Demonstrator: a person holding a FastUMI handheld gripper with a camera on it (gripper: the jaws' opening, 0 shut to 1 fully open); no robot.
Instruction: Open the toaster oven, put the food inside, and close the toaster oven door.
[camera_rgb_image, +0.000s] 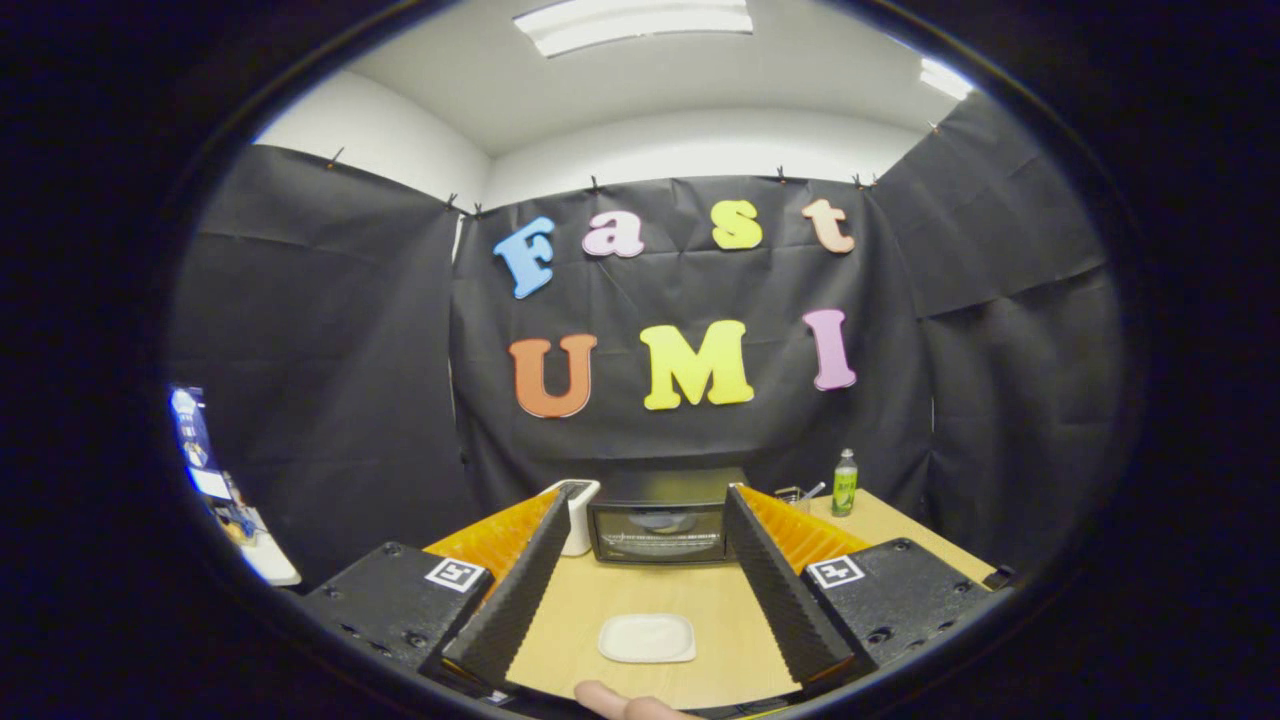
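A black toaster oven (660, 518) stands at the far side of the wooden table (640, 598), its glass door shut, just beyond my fingertips. A square white plate (647, 637) lies on the table between my two fingers, nearer than the oven; I cannot make out food on it. My gripper (654, 494) is open wide above the table, with nothing between the fingers (520, 590). A fingertip of a person's hand (615, 702) shows below the plate at the table's near edge.
A white container (579, 515) stands left of the oven, partly behind the left finger. A green bottle (845, 483) and a small glass item (795, 494) stand right of the oven. Black cloth walls surround the table.
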